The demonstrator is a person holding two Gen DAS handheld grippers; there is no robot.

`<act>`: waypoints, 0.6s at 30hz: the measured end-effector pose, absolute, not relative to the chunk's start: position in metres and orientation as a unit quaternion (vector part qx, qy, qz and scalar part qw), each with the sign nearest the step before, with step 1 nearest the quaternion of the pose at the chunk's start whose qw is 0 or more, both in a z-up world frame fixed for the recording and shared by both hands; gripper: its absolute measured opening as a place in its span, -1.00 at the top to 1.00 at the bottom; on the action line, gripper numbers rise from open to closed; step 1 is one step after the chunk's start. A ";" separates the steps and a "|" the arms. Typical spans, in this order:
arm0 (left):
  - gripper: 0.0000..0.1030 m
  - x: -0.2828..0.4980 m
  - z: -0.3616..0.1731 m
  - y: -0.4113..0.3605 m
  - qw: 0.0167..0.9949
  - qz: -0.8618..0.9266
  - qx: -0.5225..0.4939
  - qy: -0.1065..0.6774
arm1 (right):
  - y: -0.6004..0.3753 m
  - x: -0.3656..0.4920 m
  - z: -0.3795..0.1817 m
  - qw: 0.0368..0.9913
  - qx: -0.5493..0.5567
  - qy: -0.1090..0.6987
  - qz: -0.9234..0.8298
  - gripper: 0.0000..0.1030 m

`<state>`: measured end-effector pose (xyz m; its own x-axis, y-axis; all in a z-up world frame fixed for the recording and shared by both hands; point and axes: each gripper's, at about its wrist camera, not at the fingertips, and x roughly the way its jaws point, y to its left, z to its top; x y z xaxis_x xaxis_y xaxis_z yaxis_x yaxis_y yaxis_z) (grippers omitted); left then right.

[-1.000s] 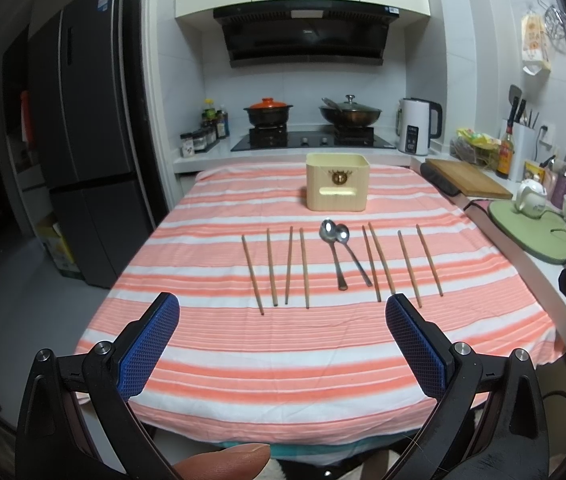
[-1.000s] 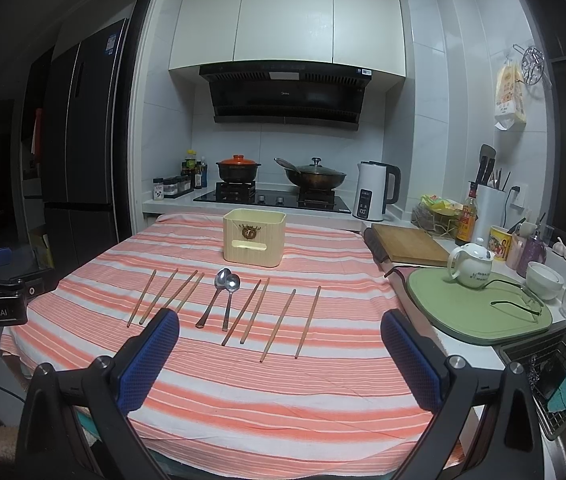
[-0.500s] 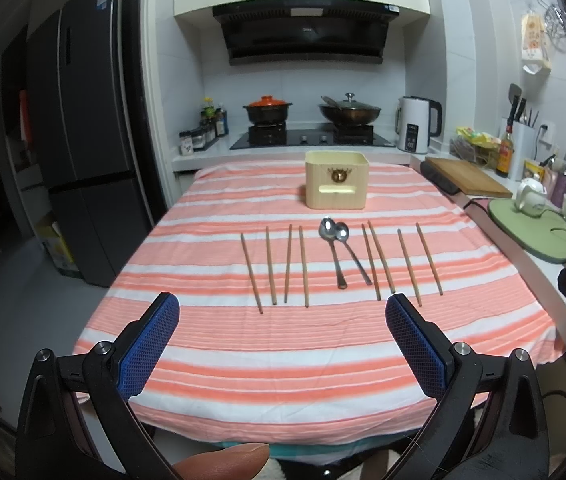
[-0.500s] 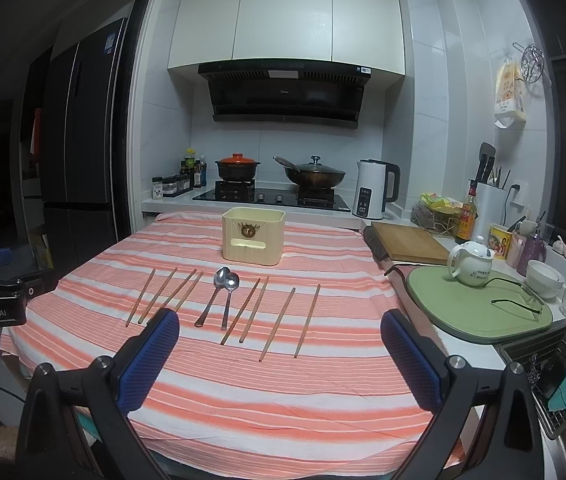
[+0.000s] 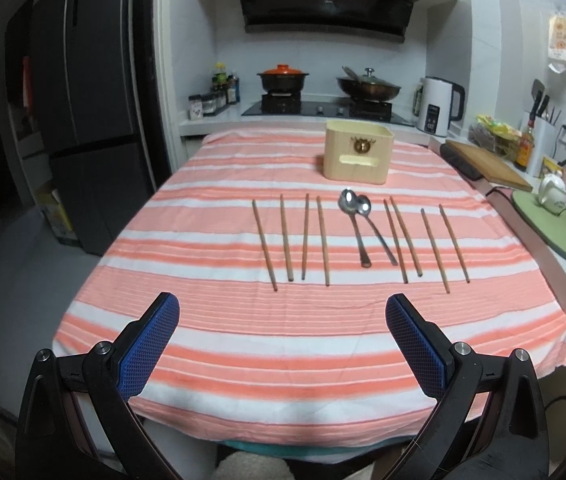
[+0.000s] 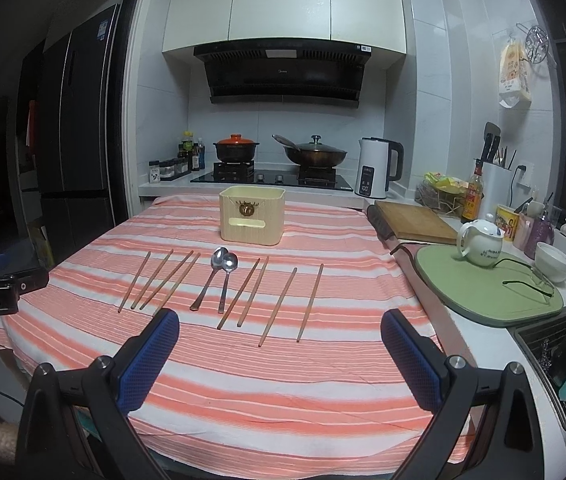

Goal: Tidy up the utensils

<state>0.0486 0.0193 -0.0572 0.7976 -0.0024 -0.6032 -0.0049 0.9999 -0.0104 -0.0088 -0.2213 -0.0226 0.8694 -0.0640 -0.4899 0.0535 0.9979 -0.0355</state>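
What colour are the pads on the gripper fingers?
Blue, with a fine mesh texture, on black fingers. The left wrist view shows them best.

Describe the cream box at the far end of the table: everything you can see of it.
The cream box is a squarish open-topped container with rounded corners, its walls finely ribbed like plastic. Its front face carries a small brown round emblem above a horizontal slot. It stands upright on the striped tablecloth, beyond the two spoons and the chopsticks, touching none of them. Its inside is hidden from both views. Neither gripper is near it.
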 end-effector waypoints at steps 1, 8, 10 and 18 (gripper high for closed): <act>-1.00 0.056 -0.065 0.024 0.945 -0.003 -0.012 0.328 | -0.223 -0.003 -0.031 0.964 -0.014 0.262 -0.033 -0.99; -0.99 0.112 -0.124 0.056 0.922 -0.001 -0.036 0.385 | -0.240 0.041 -0.085 0.941 -0.027 0.334 -0.044 -0.99; -0.99 0.128 -0.137 0.057 0.917 -0.005 -0.036 0.398 | -0.247 0.055 -0.098 0.934 -0.021 0.353 -0.044 -0.99; -0.99 0.185 -0.173 0.051 0.900 0.001 -0.021 0.435 | -0.262 0.115 -0.142 0.905 0.007 0.425 -0.025 -0.97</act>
